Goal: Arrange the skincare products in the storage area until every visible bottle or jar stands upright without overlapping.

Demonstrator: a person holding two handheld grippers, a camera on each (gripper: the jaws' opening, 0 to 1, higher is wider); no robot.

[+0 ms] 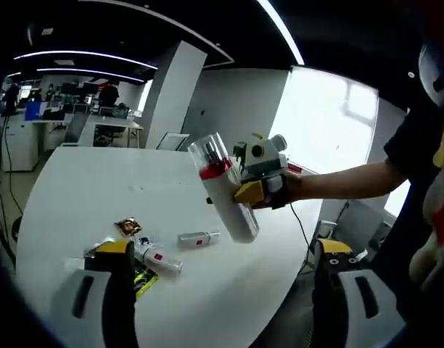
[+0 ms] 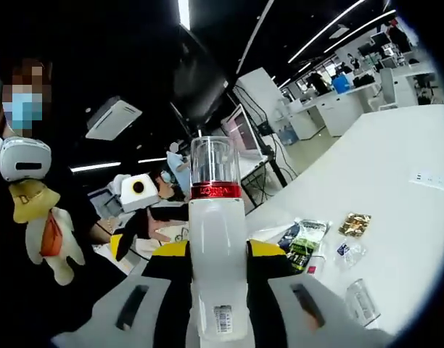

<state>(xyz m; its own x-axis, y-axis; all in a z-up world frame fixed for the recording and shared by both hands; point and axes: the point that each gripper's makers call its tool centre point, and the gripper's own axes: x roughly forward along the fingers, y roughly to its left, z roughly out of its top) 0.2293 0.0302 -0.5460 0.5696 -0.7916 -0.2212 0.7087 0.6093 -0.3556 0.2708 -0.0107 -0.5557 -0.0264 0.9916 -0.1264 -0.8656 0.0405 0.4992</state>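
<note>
A tall white bottle [image 2: 218, 279] with a red band and a clear cap is held clear of the white table [image 1: 84, 196], clamped between the jaws of the right gripper [image 2: 217, 270], which are closed against its sides. In the right gripper view its long axis runs straight up the picture, cap away from the camera; in the left gripper view the same bottle [image 1: 223, 188] is seen tilted — cap up and to the left, base down and to the right — above the table's near edge, with the right gripper [image 1: 260, 185] and the person's hand behind it. The left gripper [image 1: 225, 290] is seen with its jaws set wide apart and nothing between them. On the table below, near the left jaw, a small white tube [image 1: 157, 259] with a red mark lies on its side, a second small tube [image 1: 198, 238] lies just beyond it, and a gold sachet [image 1: 128, 227] and a dark green-printed packet [image 1: 142, 278] lie close by. In the right gripper view sachets [image 2: 303, 243] and a clear jar [image 2: 360, 300] are spread on the table to the right of the bottle.
</note>
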